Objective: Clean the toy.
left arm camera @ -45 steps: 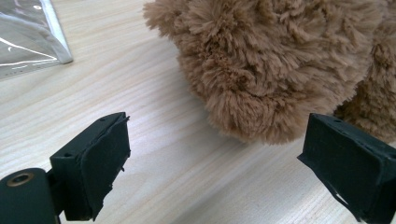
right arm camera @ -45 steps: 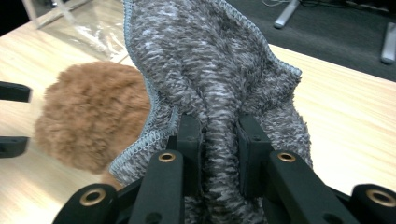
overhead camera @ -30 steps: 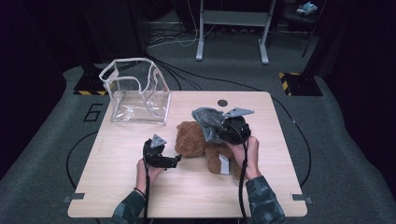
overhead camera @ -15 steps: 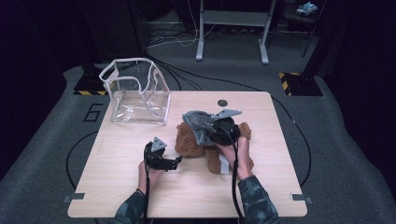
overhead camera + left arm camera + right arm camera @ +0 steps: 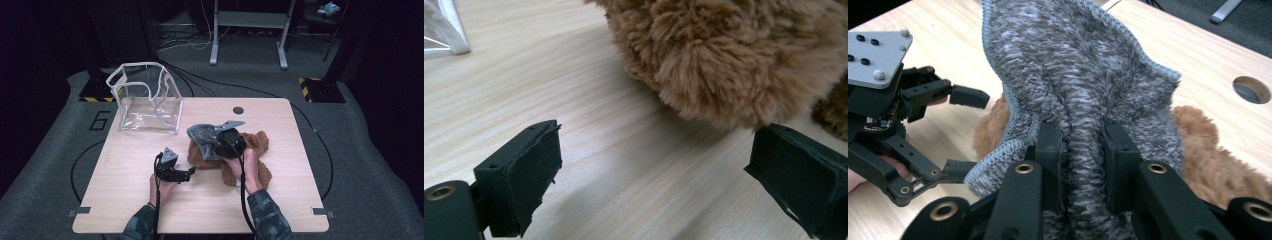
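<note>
A brown plush toy [image 5: 252, 155] lies on the wooden table [image 5: 125, 200], near the middle. Over it hangs a grey knitted cloth [image 5: 202, 136], pinched in a fold by my right gripper [image 5: 1080, 145], whose pads press on the fabric from both sides. The cloth [image 5: 1073, 75] spreads out above the toy's brown fur [image 5: 1218, 160]. My left gripper [image 5: 189, 172] rests low on the table just left of the toy, its jaws wide open. In the left gripper view the plush [image 5: 734, 55] lies just beyond the open fingertips [image 5: 531, 170], apart from them.
A clear plastic bag [image 5: 147, 97] with white trim stands open at the table's far left corner. A round cable hole [image 5: 238, 110] sits near the far edge. Cables and a metal stand [image 5: 247, 30] are on the floor behind.
My right gripper has carried the grey cloth leftward and slightly down over the plush toy. The left gripper has stayed where it was.
</note>
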The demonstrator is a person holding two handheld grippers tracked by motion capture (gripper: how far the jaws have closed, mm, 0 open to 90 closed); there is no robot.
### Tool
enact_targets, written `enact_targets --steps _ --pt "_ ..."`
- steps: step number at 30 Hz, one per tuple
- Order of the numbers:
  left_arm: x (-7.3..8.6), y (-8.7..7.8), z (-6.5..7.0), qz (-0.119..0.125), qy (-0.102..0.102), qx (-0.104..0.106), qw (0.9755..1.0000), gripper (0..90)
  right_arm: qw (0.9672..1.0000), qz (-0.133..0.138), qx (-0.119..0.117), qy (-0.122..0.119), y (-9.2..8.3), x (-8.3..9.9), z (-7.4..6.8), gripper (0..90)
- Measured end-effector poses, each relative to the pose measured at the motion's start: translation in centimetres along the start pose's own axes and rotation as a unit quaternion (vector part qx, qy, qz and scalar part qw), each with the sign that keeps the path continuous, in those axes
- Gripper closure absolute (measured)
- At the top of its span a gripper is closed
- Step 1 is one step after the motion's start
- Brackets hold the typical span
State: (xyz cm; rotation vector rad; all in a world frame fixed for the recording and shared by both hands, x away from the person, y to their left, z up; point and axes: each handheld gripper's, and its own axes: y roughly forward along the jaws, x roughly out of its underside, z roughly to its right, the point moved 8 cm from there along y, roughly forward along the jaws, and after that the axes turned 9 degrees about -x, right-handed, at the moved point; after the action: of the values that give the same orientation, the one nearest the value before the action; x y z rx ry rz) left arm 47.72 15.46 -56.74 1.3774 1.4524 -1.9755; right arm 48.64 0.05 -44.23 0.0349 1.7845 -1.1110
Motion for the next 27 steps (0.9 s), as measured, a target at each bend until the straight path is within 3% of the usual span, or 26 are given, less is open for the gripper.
enact_targets --steps 1,6,16,22,27 --pt "0.0 0.0 0.2 0.004 -0.007 0.001 1.0000 6.3 1.0000 -0.001 -0.002 -0.005 0.1 0.1 -0.1 73.3" --pt "0.0 0.0 0.0 0.004 0.000 -0.004 1.0000 6.0 0.9998 -0.014 -0.008 -0.009 0.7 0.7 -0.9 73.3" --pt "0.4 -0.5 -1.2 -0.002 -0.004 -0.010 0.9999 5.9 0.9988 -0.030 -0.031 -0.022 1.7 2.4 -2.9 73.3" --pt "0.6 -0.9 -2.0 0.003 -0.019 -0.015 0.9997 5.9 0.9977 -0.045 -0.049 -0.015 2.5 4.0 -3.8 73.3" --pt "0.7 -1.0 -2.1 0.000 -0.015 -0.013 0.9998 5.8 0.9961 -0.060 -0.064 -0.006 3.6 5.5 -4.3 73.4"
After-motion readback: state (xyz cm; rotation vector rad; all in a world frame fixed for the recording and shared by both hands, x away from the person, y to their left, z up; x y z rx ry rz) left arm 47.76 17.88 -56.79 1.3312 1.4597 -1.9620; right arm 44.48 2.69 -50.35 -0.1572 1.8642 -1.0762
